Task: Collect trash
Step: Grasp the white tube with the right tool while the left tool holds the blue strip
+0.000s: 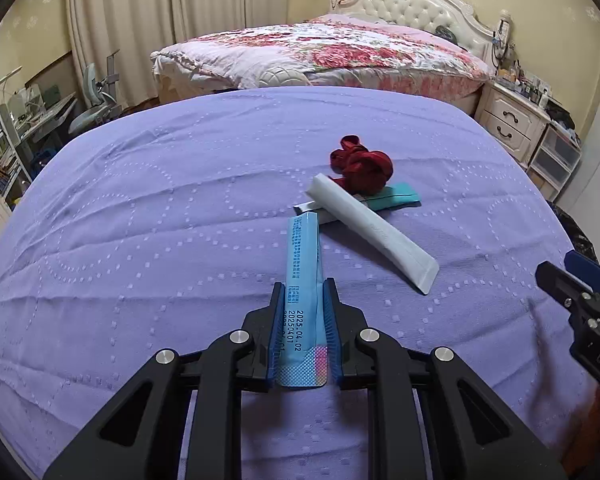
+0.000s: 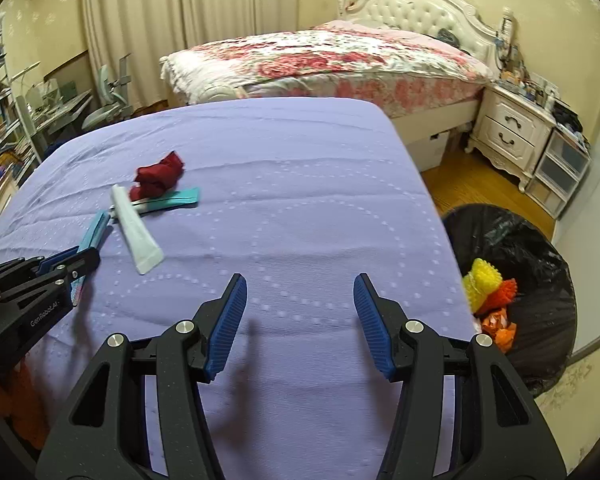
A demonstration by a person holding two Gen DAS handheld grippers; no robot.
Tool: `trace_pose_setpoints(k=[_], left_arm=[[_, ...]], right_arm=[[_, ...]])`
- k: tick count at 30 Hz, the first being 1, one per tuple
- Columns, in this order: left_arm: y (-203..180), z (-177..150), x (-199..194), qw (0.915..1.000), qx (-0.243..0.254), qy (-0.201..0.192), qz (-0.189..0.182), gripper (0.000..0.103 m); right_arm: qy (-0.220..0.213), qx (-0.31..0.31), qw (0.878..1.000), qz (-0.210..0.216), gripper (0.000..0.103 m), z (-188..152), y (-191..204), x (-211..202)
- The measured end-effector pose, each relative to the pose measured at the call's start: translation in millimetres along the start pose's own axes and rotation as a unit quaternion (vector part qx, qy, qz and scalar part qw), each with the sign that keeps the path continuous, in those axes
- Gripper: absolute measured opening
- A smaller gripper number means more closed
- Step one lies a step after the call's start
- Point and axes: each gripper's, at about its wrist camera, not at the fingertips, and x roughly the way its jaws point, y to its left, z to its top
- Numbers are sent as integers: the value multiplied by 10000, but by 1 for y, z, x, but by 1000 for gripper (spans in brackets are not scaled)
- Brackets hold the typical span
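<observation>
A light blue sachet lies lengthwise on the purple bedspread, and my left gripper is shut on its near end. Just beyond it a pale grey sachet lies across a teal sachet, with a crumpled dark red scrap on top at the far end. From the right wrist view the same pile sits far left: grey sachet, teal sachet, red scrap. My right gripper hangs open over bare cloth, holding nothing.
A bin lined with a black bag stands on the floor off the spread's right edge, with yellow and orange trash inside. Behind are a floral-quilted bed, a white nightstand, and a desk and chair at the left.
</observation>
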Motion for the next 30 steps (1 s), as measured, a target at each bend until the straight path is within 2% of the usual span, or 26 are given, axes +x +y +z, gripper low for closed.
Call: trace_pose_setpoints(k=[4,11,15,22,27,30], left_arm=[[12,-3,-4,9999,-102,-36,21,20],[48,-6,-6,9988,-315,-74,366,20],[67,-6,-5,9979,-533,-56,354,20],[74,-3,-4,9977,-616,-90,285,20],[76,-3,-4,9976,-646,-100,237,20],[76,-4,-5,9976,-647,-110,231,20]], right_arm=[[-7,-166,9996,225,54,4,21,3],[219,-517,9966,602,54,14,63,26],[282,-745,9946,673,54,22,85,35],[378,-941,9921,735,51,31,106,48],[369,-1022,9915,715,31,31,110,47],[360,-1004,9916,728,23,29,109,44]])
